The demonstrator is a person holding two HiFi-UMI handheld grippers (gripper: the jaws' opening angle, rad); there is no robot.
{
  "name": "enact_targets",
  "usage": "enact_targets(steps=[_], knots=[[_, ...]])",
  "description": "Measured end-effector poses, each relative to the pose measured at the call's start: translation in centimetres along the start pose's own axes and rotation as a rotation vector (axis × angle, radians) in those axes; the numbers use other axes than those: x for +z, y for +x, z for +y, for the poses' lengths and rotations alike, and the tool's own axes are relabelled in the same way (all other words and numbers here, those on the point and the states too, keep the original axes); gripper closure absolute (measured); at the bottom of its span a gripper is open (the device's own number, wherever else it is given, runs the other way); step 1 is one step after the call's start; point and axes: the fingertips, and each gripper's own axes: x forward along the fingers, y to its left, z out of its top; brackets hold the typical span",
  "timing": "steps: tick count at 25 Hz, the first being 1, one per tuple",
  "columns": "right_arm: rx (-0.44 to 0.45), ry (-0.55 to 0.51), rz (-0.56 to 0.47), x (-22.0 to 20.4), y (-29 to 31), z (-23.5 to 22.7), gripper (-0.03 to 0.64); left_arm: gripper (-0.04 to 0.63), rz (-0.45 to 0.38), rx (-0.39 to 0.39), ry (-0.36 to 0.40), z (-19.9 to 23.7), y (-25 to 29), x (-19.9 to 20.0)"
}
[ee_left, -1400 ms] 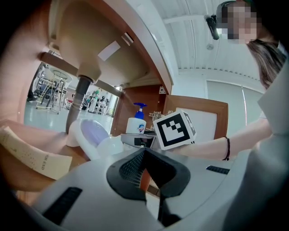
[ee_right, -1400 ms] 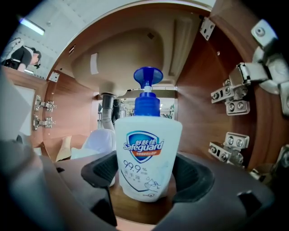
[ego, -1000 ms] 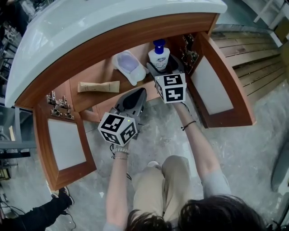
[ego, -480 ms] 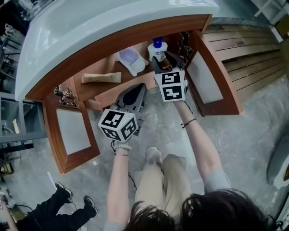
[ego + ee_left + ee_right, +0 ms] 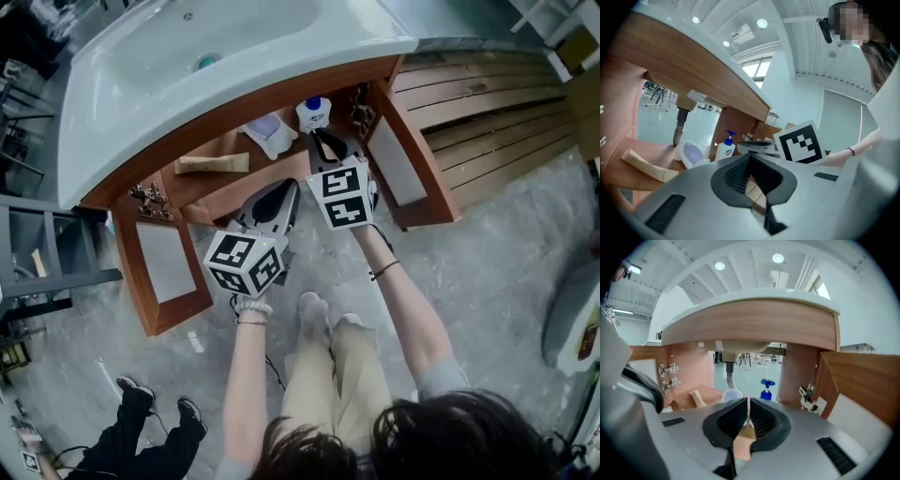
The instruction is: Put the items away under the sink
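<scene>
Three things sit on the wooden shelf (image 5: 202, 187) under the white sink (image 5: 187, 56). A tan tube (image 5: 212, 164) lies flat on the left. A white tub with a pale purple lid (image 5: 267, 134) lies tilted in the middle. A white soap bottle with a blue pump (image 5: 314, 112) stands up straight on the right, close to the cabinet wall. The tub and the bottle are just beside each other, and the tube is a little apart from them.

Both cabinet doors are wide open, the left door (image 5: 169, 267) and the right door (image 5: 398, 173). Silver hinges (image 5: 150, 199) show on the left side. A grey drain pipe (image 5: 730, 376) comes down behind the tub.

The person holds both grippers in front of the open cabinet, over the grey floor (image 5: 487, 272). The right gripper (image 5: 319, 141) points at the soap bottle and is near the front edge of the shelf, but it does not touch anything. Its jaws have just been closing and are now pressed together with nothing between them. The left gripper (image 5: 286, 187) is a bit lower and further left, pointing at the shelf. Its jaws are pressed together too, and they pinch nothing.

Someone else's legs in black shoes (image 5: 141, 422) show at the bottom left, and wooden planks (image 5: 487, 103) lie on the right
</scene>
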Motion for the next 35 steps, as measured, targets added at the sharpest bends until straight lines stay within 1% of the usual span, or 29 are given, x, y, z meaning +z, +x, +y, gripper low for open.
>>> enact_targets(steps=[4, 7, 14, 27, 35], knots=[[0.03, 0.022, 0.0, 2.5, -2.5, 1.1, 0.6, 0.598, 0.004, 0.005, -0.016, -1.3, -1.2, 2.2], [0.061, 0.042, 0.0, 4.5, -4.3, 1.9, 0.601, 0.598, -0.001, 0.014, -0.046, -2.1, -2.1, 3.8], [0.117, 0.074, -0.004, 8.4, -7.8, 3.8, 0.601, 0.598, 0.006, 0.029, -0.079, -3.5, -4.2, 6.4], [0.146, 0.118, -0.016, 15.3, -13.8, 5.2, 0.603, 0.598, -0.009, 0.069, -0.117, -5.7, -8.4, 11.8], [0.172, 0.13, -0.049, 20.3, -16.8, 5.8, 0.603, 0.598, -0.053, 0.091, -0.13, -7.5, -10.8, 16.1]])
